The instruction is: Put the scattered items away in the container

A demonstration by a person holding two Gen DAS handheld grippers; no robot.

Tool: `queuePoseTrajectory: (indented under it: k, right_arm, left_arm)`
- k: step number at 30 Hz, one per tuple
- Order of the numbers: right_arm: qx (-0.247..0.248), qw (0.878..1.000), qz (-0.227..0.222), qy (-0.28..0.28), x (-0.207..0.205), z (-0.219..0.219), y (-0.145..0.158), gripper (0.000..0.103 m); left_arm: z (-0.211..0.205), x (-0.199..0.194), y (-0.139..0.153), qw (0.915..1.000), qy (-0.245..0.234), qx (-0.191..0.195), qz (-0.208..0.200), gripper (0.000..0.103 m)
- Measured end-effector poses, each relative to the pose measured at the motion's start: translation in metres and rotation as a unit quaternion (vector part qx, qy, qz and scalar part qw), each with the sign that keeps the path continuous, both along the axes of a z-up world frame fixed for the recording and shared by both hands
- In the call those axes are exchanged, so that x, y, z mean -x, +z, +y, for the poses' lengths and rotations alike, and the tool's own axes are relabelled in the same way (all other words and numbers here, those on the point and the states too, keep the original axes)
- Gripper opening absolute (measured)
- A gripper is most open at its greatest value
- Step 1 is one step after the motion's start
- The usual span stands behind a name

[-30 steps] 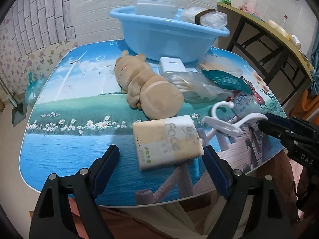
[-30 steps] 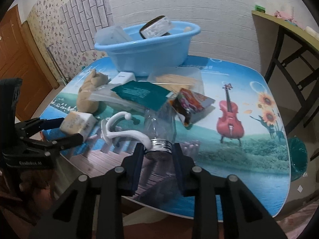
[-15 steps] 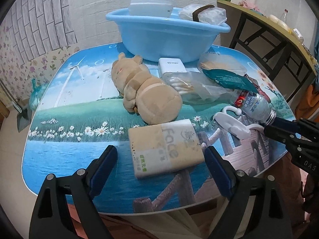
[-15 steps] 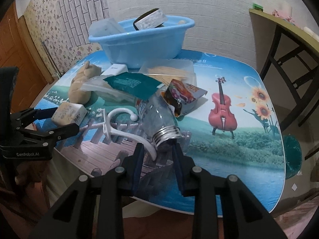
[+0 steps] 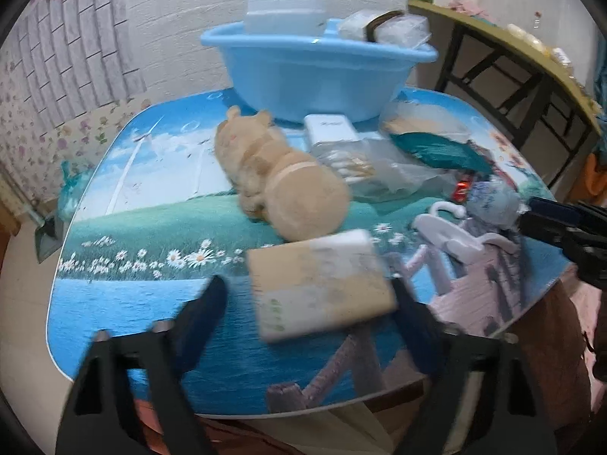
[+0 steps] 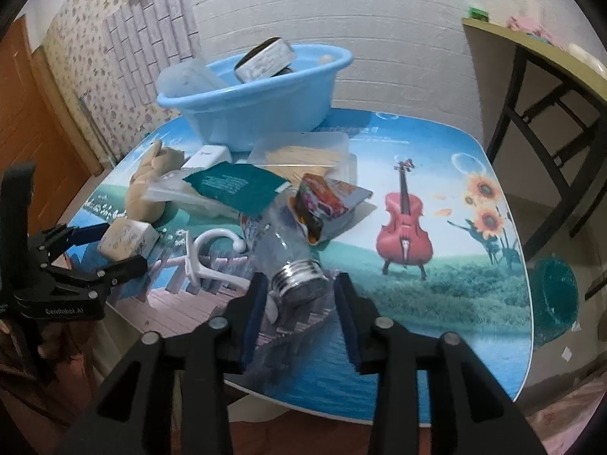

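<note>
A blue basin (image 5: 315,72) with several items in it stands at the far edge of the table; it also shows in the right wrist view (image 6: 250,102). My left gripper (image 5: 309,299) is open around a beige tissue pack (image 5: 322,288), jaws on either side and apart from it. My right gripper (image 6: 299,295) is open around the silver-capped neck of a clear plastic bottle (image 6: 292,254) lying on the table. A plush bear (image 5: 280,178), a white hanger (image 6: 212,258), a teal pouch (image 6: 235,185) and a snack packet (image 6: 326,204) lie scattered.
A white box (image 5: 330,129) and clear bags (image 5: 364,167) lie in front of the basin. A clear lidded tray (image 6: 303,151) sits behind the bottle. A dark-framed side table (image 6: 550,94) stands to the right. The table's front edge (image 5: 303,409) is close to both grippers.
My right gripper's jaws have opened wider around the bottle neck, and the bottle has shifted. My left gripper moved slightly forward toward the tissue pack; its view is blurred.
</note>
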State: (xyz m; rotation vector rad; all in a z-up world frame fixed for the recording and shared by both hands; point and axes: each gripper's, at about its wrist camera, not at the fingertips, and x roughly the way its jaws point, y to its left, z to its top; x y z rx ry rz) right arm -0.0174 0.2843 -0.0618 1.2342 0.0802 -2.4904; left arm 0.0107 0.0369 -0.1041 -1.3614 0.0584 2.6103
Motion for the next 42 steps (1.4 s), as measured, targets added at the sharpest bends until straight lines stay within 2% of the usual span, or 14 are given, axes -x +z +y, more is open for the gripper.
queuePoseTrajectory:
  k: [3,7,9,10,12,18,25,30,42]
  right_arm:
    - [-0.010,1.000,0.011,0.015,0.002,-0.006,-0.002,0.042]
    - [-0.014,1.000,0.003,0.017,0.011,-0.007,-0.008,0.042]
    - [-0.010,1.000,-0.002,0.019,0.013,-0.006,-0.009,0.040]
    - [-0.006,1.000,-0.002,0.017,0.012,-0.005,-0.009,0.033]
    - [0.005,1.000,0.002,0.013,0.009,-0.001,-0.006,0.033]
    - [-0.004,1.000,0.014,0.001,-0.004,0.015,0.003,0.033]
    - [-0.035,0.999,0.005,-0.023,-0.009,0.026,-0.005,0.033]
    - [-0.051,0.999,0.002,-0.014,-0.008,0.019,-0.006,0.034]
    - [-0.046,0.999,-0.007,0.006,0.000,0.007,-0.015,0.034]
  left_arm:
    - [-0.002,-0.001,0.002,0.9999,-0.005,-0.010,-0.003,0.067]
    - [-0.008,-0.004,0.003,0.9998,0.002,-0.018,-0.006,0.067]
    - [-0.012,-0.006,0.005,0.9998,0.006,-0.016,-0.001,0.067]
    - [-0.015,-0.007,0.007,0.9999,0.009,-0.014,0.000,0.067]
    - [-0.020,-0.009,0.012,0.9998,0.012,-0.016,0.003,0.067]
    - [-0.044,-0.008,0.017,0.9989,0.044,-0.015,0.008,0.067]
    - [-0.067,-0.002,0.015,0.9965,0.082,-0.010,0.006,0.067]
    - [-0.070,0.001,0.013,0.9961,0.088,-0.004,0.003,0.067]
    - [-0.066,0.006,0.000,0.9964,0.084,-0.004,-0.009,0.068]
